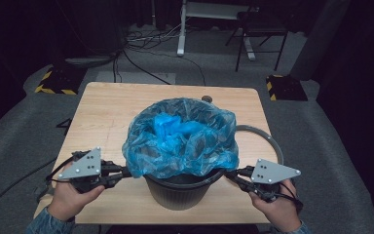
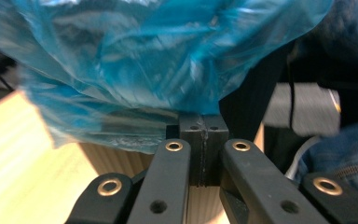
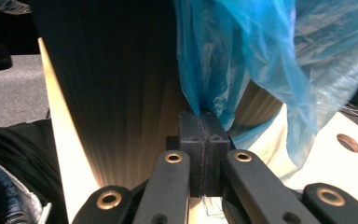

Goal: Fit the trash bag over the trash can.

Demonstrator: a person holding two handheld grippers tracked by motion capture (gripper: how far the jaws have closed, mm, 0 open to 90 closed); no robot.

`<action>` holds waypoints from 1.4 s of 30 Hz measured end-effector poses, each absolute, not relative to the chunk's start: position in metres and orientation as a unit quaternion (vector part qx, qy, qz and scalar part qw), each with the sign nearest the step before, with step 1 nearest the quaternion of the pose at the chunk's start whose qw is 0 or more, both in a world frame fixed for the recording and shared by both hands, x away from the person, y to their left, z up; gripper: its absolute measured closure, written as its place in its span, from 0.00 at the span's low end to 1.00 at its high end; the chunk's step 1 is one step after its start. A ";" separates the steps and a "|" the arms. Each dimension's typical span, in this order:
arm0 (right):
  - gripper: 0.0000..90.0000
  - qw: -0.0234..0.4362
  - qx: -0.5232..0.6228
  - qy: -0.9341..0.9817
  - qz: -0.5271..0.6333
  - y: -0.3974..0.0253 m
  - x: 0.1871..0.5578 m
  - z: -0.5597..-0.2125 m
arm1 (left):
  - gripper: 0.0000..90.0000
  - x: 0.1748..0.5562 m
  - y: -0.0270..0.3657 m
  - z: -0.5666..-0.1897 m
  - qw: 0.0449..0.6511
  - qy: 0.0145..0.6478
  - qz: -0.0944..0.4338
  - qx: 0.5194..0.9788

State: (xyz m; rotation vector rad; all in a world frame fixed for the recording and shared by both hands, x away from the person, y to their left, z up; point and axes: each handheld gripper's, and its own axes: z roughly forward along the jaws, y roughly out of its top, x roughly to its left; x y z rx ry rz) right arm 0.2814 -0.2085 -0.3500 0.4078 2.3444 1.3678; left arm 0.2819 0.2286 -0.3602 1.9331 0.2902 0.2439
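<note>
One crinkled blue bag (image 1: 180, 139) overhangs the black bin (image 1: 180, 192).

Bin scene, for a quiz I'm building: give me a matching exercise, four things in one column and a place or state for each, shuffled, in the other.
1. bag
2. bin
3. ring
4. left hand-held gripper

a. lies flat on the table, right of the bin
b. dark, ribbed, stands near the table's front edge
c. blue, draped over the bin's rim
d. shut on the bag's edge

Pairs: 1-c, 2-b, 3-a, 4-d
</note>
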 end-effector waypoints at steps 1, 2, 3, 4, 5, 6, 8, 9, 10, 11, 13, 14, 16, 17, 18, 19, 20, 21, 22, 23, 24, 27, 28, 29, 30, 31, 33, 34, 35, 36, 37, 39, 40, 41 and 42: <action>1.00 0.199 0.148 0.838 0.486 -0.208 0.281 -0.349 | 1.00 0.282 0.227 -0.362 0.544 0.120 0.098 0.825; 1.00 0.201 0.151 0.838 0.484 -0.208 0.282 -0.348 | 1.00 0.282 0.225 -0.365 0.537 0.120 0.095 0.830; 1.00 0.199 0.152 0.838 0.484 -0.208 0.283 -0.348 | 1.00 0.282 0.225 -0.366 0.534 0.119 0.093 0.832; 1.00 0.194 0.151 0.841 0.482 -0.208 0.284 -0.349 | 1.00 0.282 0.225 -0.367 0.535 0.118 0.092 0.832; 1.00 0.187 0.148 0.845 0.478 -0.207 0.284 -0.351 | 1.00 0.283 0.225 -0.367 0.539 0.117 0.090 0.830; 1.00 0.182 0.145 0.850 0.473 -0.206 0.284 -0.353 | 1.00 0.283 0.226 -0.367 0.544 0.119 0.085 0.826; 1.00 0.176 0.137 0.860 0.459 -0.205 0.285 -0.358 | 1.00 0.283 0.228 -0.367 0.549 0.117 0.087 0.823; 1.00 0.169 0.137 0.862 0.458 -0.204 0.286 -0.360 | 1.00 0.283 0.228 -0.367 0.551 0.119 0.086 0.822; 1.00 0.166 0.138 0.863 0.457 -0.205 0.286 -0.362 | 1.00 0.283 0.228 -0.367 0.550 0.119 0.086 0.822; 1.00 0.164 0.140 0.862 0.459 -0.205 0.287 -0.362 | 1.00 0.283 0.229 -0.367 0.546 0.120 0.084 0.825; 1.00 0.172 0.147 0.859 0.459 -0.206 0.287 -0.359 | 1.00 0.284 0.228 -0.371 0.532 0.122 0.078 0.834; 1.00 0.179 0.149 0.856 0.461 -0.206 0.286 -0.357 | 1.00 0.285 0.228 -0.373 0.523 0.124 0.072 0.840; 1.00 0.190 0.147 0.849 0.471 -0.208 0.283 -0.351 | 1.00 0.287 0.226 -0.381 0.503 0.127 0.066 0.852; 1.00 0.194 0.142 0.846 0.476 -0.208 0.282 -0.348 | 1.00 0.287 0.226 -0.383 0.498 0.125 0.069 0.855; 1.00 0.194 0.140 0.846 0.477 -0.209 0.280 -0.346 | 1.00 0.287 0.226 -0.385 0.500 0.126 0.067 0.854; 1.00 0.190 0.134 0.849 0.474 -0.209 0.279 -0.345 | 1.00 0.287 0.226 -0.385 0.502 0.124 0.069 0.853; 1.00 0.184 0.128 0.852 0.473 -0.208 0.278 -0.345 | 1.00 0.286 0.227 -0.383 0.505 0.122 0.072 0.851; 1.00 0.176 0.124 0.858 0.467 -0.207 0.277 -0.347 | 1.00 0.285 0.228 -0.382 0.515 0.124 0.071 0.845; 1.00 0.171 0.121 0.865 0.456 -0.206 0.277 -0.349 | 1.00 0.284 0.230 -0.380 0.525 0.122 0.073 0.839; 1.00 0.167 0.119 0.871 0.447 -0.205 0.277 -0.352 | 1.00 0.283 0.231 -0.377 0.534 0.121 0.076 0.833; 1.00 0.160 0.119 0.875 0.441 -0.205 0.279 -0.355 | 1.00 0.282 0.232 -0.374 0.541 0.117 0.081 0.829; 1.00 0.135 0.130 0.876 0.445 -0.207 0.286 -0.362 | 0.99 0.279 0.235 -0.367 0.562 0.115 0.085 0.815; 1.00 0.131 0.131 0.876 0.445 -0.207 0.287 -0.364 | 0.99 0.278 0.235 -0.365 0.564 0.114 0.084 0.813; 1.00 0.127 0.131 0.878 0.443 -0.206 0.288 -0.366 | 0.99 0.277 0.235 -0.365 0.564 0.112 0.085 0.814; 1.00 0.127 0.130 0.881 0.437 -0.204 0.288 -0.368 | 1.00 0.277 0.234 -0.365 0.561 0.111 0.086 0.816; 1.00 0.128 0.129 0.883 0.433 -0.203 0.288 -0.369 | 1.00 0.277 0.233 -0.366 0.559 0.112 0.088 0.817; 1.00 0.131 0.126 0.885 0.429 -0.203 0.287 -0.369 | 1.00 0.278 0.232 -0.369 0.557 0.115 0.080 0.819; 1.00 0.133 0.124 0.886 0.426 -0.202 0.286 -0.369 | 1.00 0.279 0.232 -0.370 0.556 0.116 0.079 0.819; 1.00 0.136 0.124 0.887 0.424 -0.202 0.284 -0.369 | 1.00 0.279 0.232 -0.370 0.559 0.116 0.079 0.817; 1.00 0.139 0.123 0.888 0.422 -0.202 0.284 -0.370 | 1.00 0.279 0.232 -0.370 0.561 0.116 0.080 0.816; 1.00 0.140 0.124 0.887 0.422 -0.203 0.283 -0.370 | 1.00 0.278 0.232 -0.370 0.565 0.116 0.079 0.813; 1.00 0.138 0.129 0.887 0.422 -0.204 0.284 -0.371 | 1.00 0.278 0.234 -0.367 0.575 0.116 0.080 0.806; 1.00 0.137 0.132 0.887 0.421 -0.205 0.284 -0.372 | 1.00 0.277 0.235 -0.365 0.578 0.116 0.080 0.803; 1.00 0.138 0.135 0.886 0.421 -0.205 0.285 -0.372 | 1.00 0.277 0.235 -0.364 0.582 0.115 0.079 0.801; 1.00 0.139 0.140 0.886 0.419 -0.205 0.286 -0.371 | 1.00 0.277 0.235 -0.362 0.586 0.114 0.078 0.799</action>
